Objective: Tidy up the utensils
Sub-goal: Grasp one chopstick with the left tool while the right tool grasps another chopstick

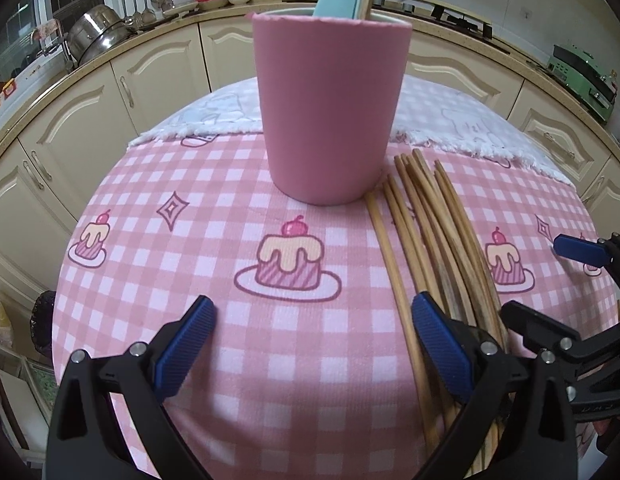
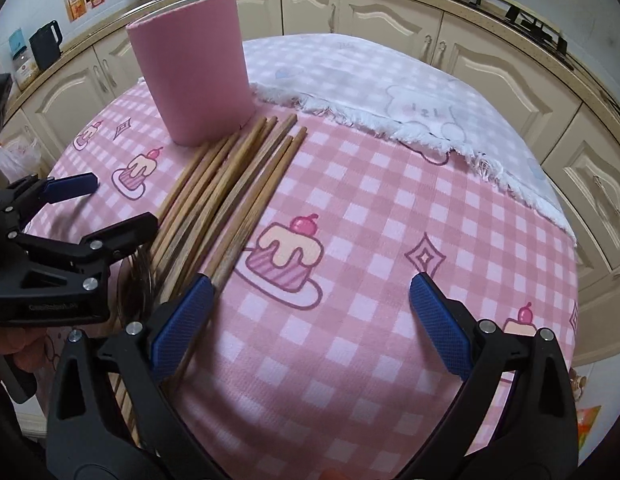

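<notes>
Left tongs (image 1: 311, 328) spread, low over tablecloth (image 1: 190, 208); right tongs (image 2: 311, 306) spread beside chopsticks (image 2: 226, 184), pink cup (image 1: 329, 108) ahead.

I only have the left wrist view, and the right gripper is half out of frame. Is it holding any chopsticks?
Observer: No. The right gripper is open, with only tablecloth between its fingers.
Operator: Where does the bundle sit relative to it?
Observer: The chopsticks run past the finger on the pink cup's side, outside the gap, and their near ends continue under that arm.
Operator: Any loose utensils on the far right of the table?
Observer: None that I can see. There is only the white fringed towel lying over the cloth.
</notes>
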Demonstrator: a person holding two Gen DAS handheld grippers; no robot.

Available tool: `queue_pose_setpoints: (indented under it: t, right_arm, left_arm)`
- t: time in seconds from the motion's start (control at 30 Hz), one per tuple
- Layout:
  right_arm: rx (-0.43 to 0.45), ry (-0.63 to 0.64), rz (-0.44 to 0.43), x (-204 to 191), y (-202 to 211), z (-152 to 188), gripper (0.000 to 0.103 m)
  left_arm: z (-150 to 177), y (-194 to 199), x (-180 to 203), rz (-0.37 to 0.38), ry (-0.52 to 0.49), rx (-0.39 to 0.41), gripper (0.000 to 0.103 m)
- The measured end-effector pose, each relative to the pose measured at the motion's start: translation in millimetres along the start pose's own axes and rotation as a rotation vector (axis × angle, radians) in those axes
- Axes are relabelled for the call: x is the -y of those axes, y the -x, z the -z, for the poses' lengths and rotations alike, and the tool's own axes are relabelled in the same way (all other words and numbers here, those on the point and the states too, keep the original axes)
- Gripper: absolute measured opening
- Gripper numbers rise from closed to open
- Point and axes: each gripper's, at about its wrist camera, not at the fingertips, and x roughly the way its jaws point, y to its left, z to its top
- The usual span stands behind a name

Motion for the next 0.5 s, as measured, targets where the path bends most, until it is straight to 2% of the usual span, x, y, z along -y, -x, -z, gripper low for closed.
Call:
queue_pose_setpoints:
  t: [0.3,0.47,0.5]
  right_arm:
    - [-0.035,0.003,0.032,-6.4,-4.2,-4.9,0.097]
    - [-0.062,-0.015,0.080,2.6,-4.1,-1.2,0.096]
    - [-0.058,-0.018,0.066,3.4,-6.0,-0.5,0.096]
  left_arm:
    - [-3.7,0.2,1.0,-0.016,-0.017,-0.001,0.097]
    - [-4.4,0.2,-1.5,-0.012,-0.019,-0.003,0.097]
    - [-3.9,-0.2,-2.5,-0.009,-0.019,-0.003,0.097]
